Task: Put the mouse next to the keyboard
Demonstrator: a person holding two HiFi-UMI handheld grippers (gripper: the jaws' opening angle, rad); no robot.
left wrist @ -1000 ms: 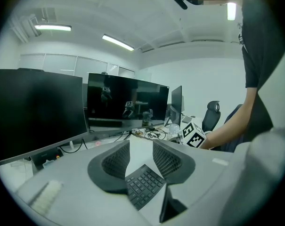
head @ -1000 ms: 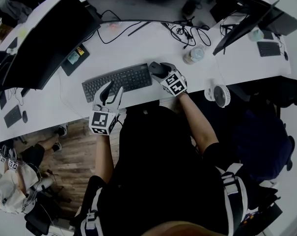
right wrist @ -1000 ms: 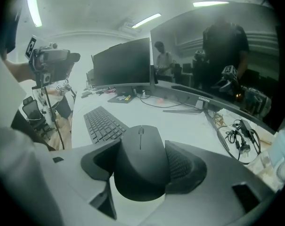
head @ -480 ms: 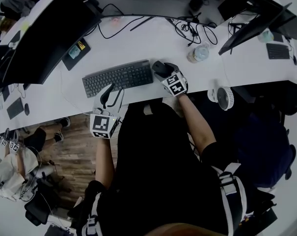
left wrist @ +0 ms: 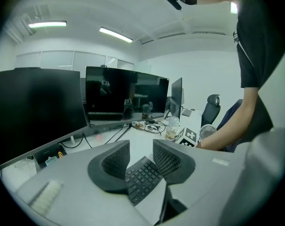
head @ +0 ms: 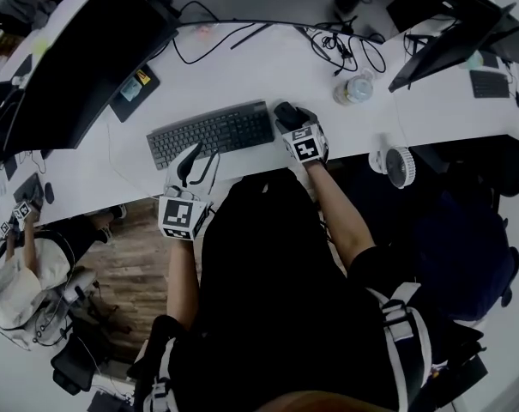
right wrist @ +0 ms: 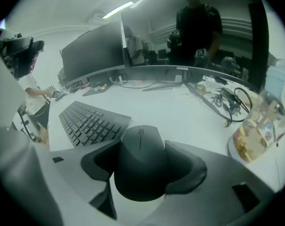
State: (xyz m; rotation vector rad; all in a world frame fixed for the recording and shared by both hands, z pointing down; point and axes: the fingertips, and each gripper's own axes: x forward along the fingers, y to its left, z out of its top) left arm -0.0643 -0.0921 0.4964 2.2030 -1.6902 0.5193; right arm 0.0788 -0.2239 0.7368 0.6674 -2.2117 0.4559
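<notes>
At the near edge of the desk [head: 268,67], the left gripper [head: 201,157] hovers with its fingers apart and empty. Beyond it lies the keyboard [head: 212,133]. The right gripper [head: 295,125] clamps the mouse [right wrist: 140,166] just beside the keyboard's right end.

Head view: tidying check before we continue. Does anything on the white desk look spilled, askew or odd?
Nothing spilled or damaged. Only the loose black cables lie in an untidy tangle behind the clear plastic drink container.
</notes>
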